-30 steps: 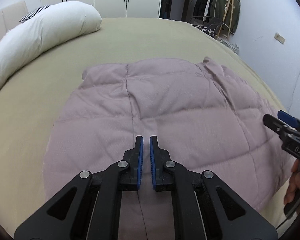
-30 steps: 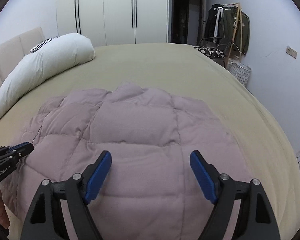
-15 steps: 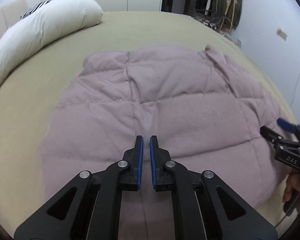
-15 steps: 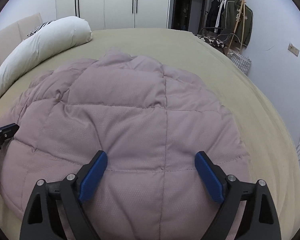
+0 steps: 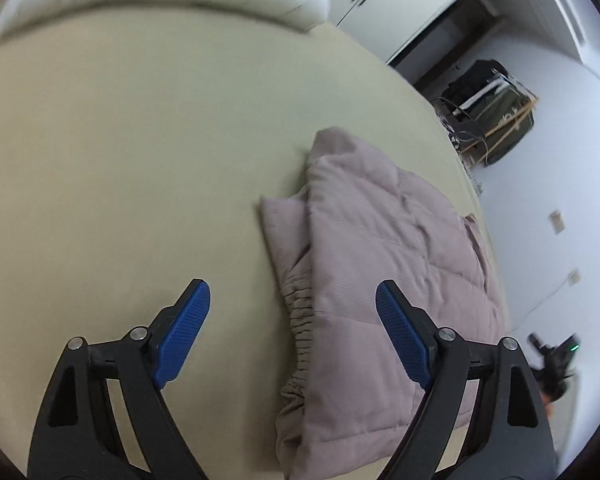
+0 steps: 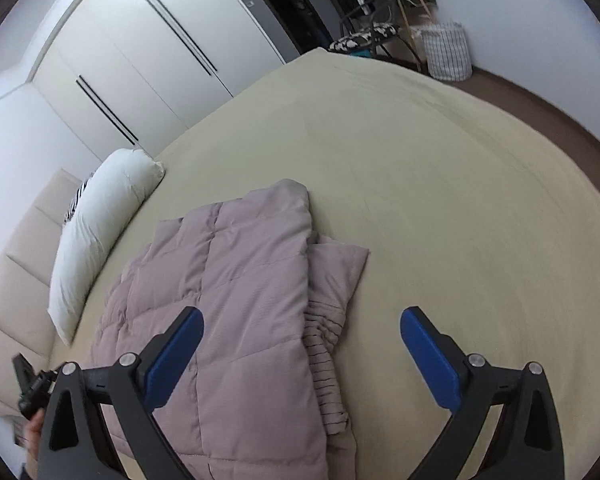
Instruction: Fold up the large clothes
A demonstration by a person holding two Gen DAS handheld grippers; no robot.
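Quilted mauve jacket [image 5: 384, 280] lay folded on the bed [image 5: 120, 184], doubled over into a long panel. Top layer smooth and quilted; a lower layer stuck out along one long edge, with a gathered elastic hem [image 5: 300, 320] showing there. Same in the right wrist view: jacket [image 6: 228, 288], ribbed hem [image 6: 324, 364] and a flat flap of the underlayer poking out beside it on the olive sheet.

Left gripper [image 5: 292, 336]: jaws wide apart, nothing between them. It hovered above the bed, one blue pad over bare sheet, the other over the jacket; hem edge sat roughly midway in the gap. No contact visible.

Right gripper [image 6: 300, 356]: jaws also wide apart, empty. One pad over the jacket's top layer, the other over bare sheet [image 6: 440, 184]. No contact visible.

Each gripper showed up at the edge of the other's view, blurred, with part of a hand at it.

White pillow [image 6: 100, 232] lay at the headboard [image 6: 16, 264], apart from the jacket. White wardrobe doors [image 6: 148, 52] behind the bed; chair [image 6: 368, 36] and checked laundry basket [image 6: 448, 52] past the far corner. Both views tilted, some motion blur in the left one.
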